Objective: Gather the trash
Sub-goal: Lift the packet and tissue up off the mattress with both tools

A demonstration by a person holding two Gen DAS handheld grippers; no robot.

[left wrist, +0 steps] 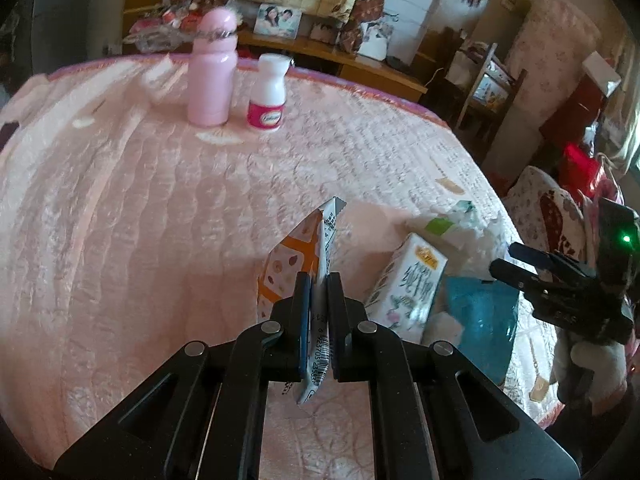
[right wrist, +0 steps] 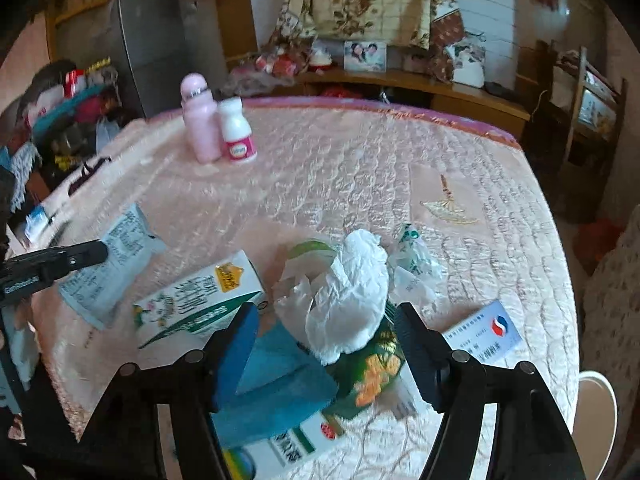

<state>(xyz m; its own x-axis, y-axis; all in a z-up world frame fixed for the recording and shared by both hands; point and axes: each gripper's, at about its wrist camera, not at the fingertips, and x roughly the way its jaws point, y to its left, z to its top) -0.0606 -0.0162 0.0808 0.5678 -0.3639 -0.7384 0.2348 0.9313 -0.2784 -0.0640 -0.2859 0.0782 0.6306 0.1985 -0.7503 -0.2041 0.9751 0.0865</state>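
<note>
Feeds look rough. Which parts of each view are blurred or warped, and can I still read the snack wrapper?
Left wrist view: fisheye bows the pink quilted bedspread; the orange-and-white snack wrapper in the left hand-held gripper is sharp, its barcode readable; the white milk carton smears. Right wrist view: motion blur on the crumpled white tissue and green packet.

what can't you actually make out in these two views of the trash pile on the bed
- Snack wrapper, left wrist view: its lower end sits hidden between the closed fingers of the left gripper.
- Blue cloth, right wrist view: the near part is covered by the open right gripper.
- Green packet, right wrist view: motion blur makes its print unreadable, and the crumpled white tissue overlaps its top.
- Boxed carton, right wrist view: cut off by the bottom edge and the gripper frame.
</note>
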